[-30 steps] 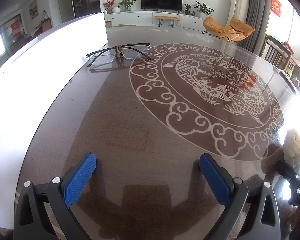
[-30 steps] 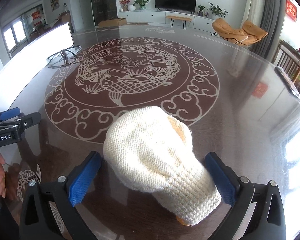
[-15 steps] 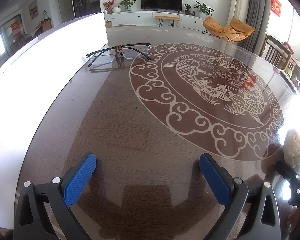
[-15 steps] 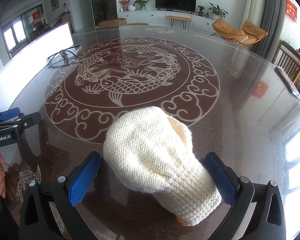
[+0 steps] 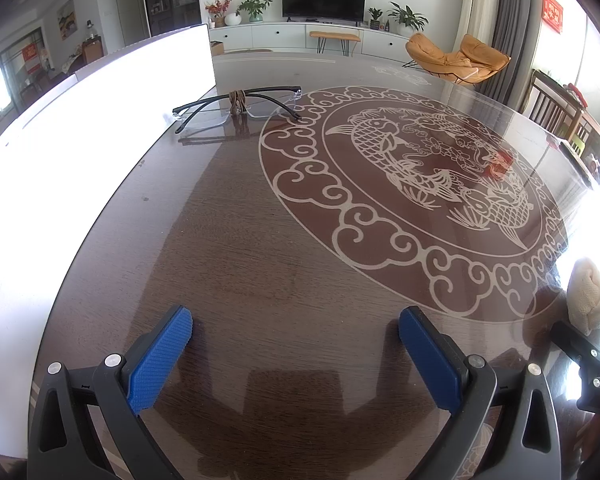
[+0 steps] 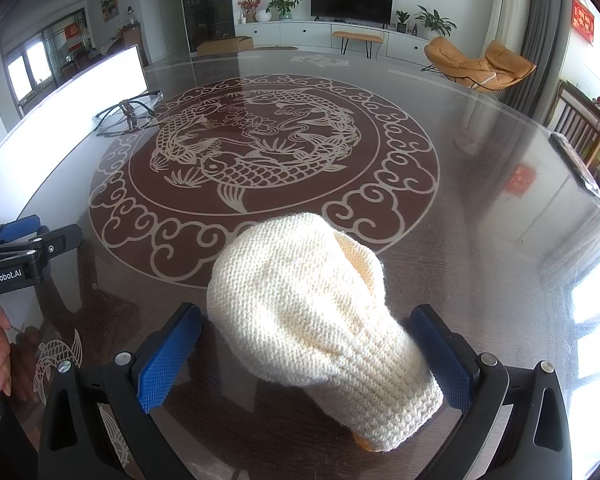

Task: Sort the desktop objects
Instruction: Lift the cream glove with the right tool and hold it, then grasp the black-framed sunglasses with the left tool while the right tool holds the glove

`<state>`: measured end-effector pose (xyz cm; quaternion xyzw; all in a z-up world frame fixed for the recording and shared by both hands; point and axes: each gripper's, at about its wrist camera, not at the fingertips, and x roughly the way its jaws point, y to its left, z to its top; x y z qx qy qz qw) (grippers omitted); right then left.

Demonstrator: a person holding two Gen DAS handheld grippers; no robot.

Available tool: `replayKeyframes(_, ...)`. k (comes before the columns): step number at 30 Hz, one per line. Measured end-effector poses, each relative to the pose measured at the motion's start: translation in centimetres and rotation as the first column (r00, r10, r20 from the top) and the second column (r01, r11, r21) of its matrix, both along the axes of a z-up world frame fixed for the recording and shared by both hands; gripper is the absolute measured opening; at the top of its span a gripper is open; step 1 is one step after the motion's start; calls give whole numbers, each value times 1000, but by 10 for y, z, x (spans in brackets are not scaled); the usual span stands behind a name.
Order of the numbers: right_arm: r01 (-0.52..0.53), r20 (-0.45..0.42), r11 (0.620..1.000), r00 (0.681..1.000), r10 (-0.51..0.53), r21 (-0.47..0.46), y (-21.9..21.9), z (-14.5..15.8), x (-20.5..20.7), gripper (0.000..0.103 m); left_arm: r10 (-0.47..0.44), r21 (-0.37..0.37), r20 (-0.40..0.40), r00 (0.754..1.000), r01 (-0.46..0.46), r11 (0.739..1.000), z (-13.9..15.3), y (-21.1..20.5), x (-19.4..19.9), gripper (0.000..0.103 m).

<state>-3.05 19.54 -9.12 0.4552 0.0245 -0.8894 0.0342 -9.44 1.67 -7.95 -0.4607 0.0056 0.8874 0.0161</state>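
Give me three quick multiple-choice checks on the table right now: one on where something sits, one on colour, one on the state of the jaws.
1. Where do the glasses lie?
A. Between the right jaws
B. At the far left of the table, by the white panel
C. On the orange chair

2. What colour is the knitted glove?
A. Cream
B. Blue
C. Black

3. How does the right gripper stand?
A. Shut on the glove
B. Open, jaws either side of the glove
C. Out of view

Answers: 1 B, the frames rest beside the panel's edge. 2 A, the yarn is pale cream. 3 B, both blue pads stand apart from the knit.
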Motion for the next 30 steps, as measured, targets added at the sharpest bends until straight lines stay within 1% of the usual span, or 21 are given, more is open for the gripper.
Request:
replayKeyframes(7,0,0,1000,1000,0,0,0,0,0,103,-2,-1,1,1000,2,1000,0,0,1,103)
replayKeyframes(11,0,0,1000,1000,0,0,0,0,0,103,-20,-5,11,1000,20,1000,0,3,6,103)
replayKeyframes(12,0,0,1000,1000,0,0,0,0,0,103,-40,-5,23,999,40,999,1,4,6,103)
replayKeyframes(14,0,0,1000,1000,0,0,0,0,0,103,-120,-7,69,990,121,993,3,8,-2,103)
replayKeyframes(15,0,0,1000,1000,0,0,0,0,0,103,-168,-13,85,982,170,985,4,10,-10,103)
replayKeyframes(16,0,0,1000,1000,0,0,0,0,0,103,-215,-40,78,973,219,975,8,13,-18,103)
replayKeyframes(17,0,0,1000,1000,0,0,0,0,0,103,-251,-97,59,966,255,962,14,15,-28,103)
replayKeyframes(18,0,0,1000,1000,0,0,0,0,0,103,-280,-171,37,959,282,944,21,19,-40,103)
replayKeyframes(19,0,0,1000,1000,0,0,0,0,0,103,-306,-237,16,952,300,924,28,22,-53,103)
replayKeyframes(20,0,0,1000,1000,0,0,0,0,0,103,-328,-288,-5,945,313,905,35,22,-69,103)
replayKeyframes(21,0,0,1000,1000,0,0,0,0,0,103,-351,-319,-21,936,326,890,41,23,-85,103)
replayKeyframes(23,0,0,1000,1000,0,0,0,0,0,103,-388,-352,-27,921,355,866,49,22,-121,103)
replayKeyframes(24,0,0,1000,1000,0,0,0,0,0,103,-396,-370,-17,918,362,856,48,21,-139,103)
replayKeyframes(26,0,0,1000,1000,0,0,0,0,0,103,-387,-412,11,922,357,838,41,20,-171,103)
replayKeyframes(27,0,0,1000,1000,0,0,0,0,0,103,-376,-424,20,927,348,836,37,19,-185,103)
replayKeyframes(28,0,0,1000,1000,0,0,0,0,0,103,-359,-415,34,933,340,844,33,15,-197,103)
replayKeyframes(29,0,0,1000,1000,0,0,0,1,1,103,-340,-383,56,939,334,861,28,10,-209,103)
replayKeyframes(30,0,0,1000,1000,0,0,0,0,1,103,-325,-331,80,942,333,883,24,5,-220,103)
